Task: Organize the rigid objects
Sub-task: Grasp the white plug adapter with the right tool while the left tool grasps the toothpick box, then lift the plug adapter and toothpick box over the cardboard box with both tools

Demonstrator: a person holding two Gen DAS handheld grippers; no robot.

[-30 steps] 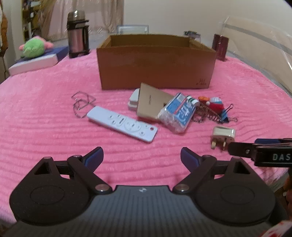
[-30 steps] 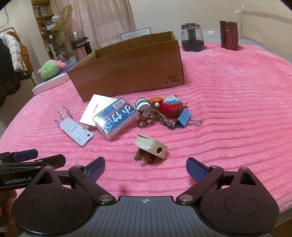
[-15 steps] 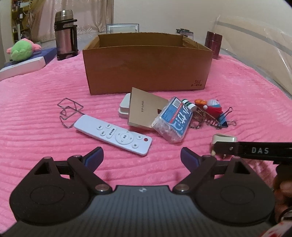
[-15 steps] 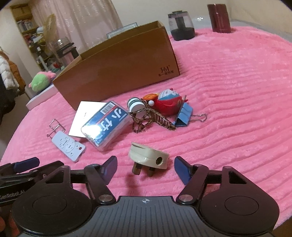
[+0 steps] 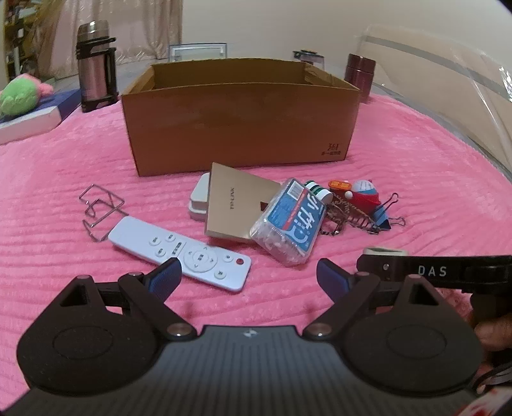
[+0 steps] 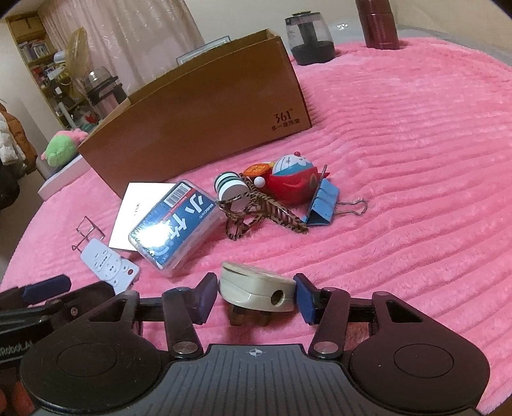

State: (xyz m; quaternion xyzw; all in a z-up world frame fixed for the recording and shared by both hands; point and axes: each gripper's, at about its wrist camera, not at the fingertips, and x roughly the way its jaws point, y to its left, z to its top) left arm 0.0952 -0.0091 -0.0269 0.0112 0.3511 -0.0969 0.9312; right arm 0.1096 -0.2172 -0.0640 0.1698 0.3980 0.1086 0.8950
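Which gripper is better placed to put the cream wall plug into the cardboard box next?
Right. The right gripper has just been closing and its pads now flank the plug. The left gripper is open and empty, nearest the white remote. The cardboard box lies ahead.

steel flask (image 5: 96, 65), green plush (image 5: 17, 97), maroon canister (image 6: 377, 24)

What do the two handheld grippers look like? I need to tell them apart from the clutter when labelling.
Both are matte black: the left gripper and right gripper each have round pivot discs, angled link arms with silver rivets, and blue finger pads. White "DAS" lettering marks the right one's side.
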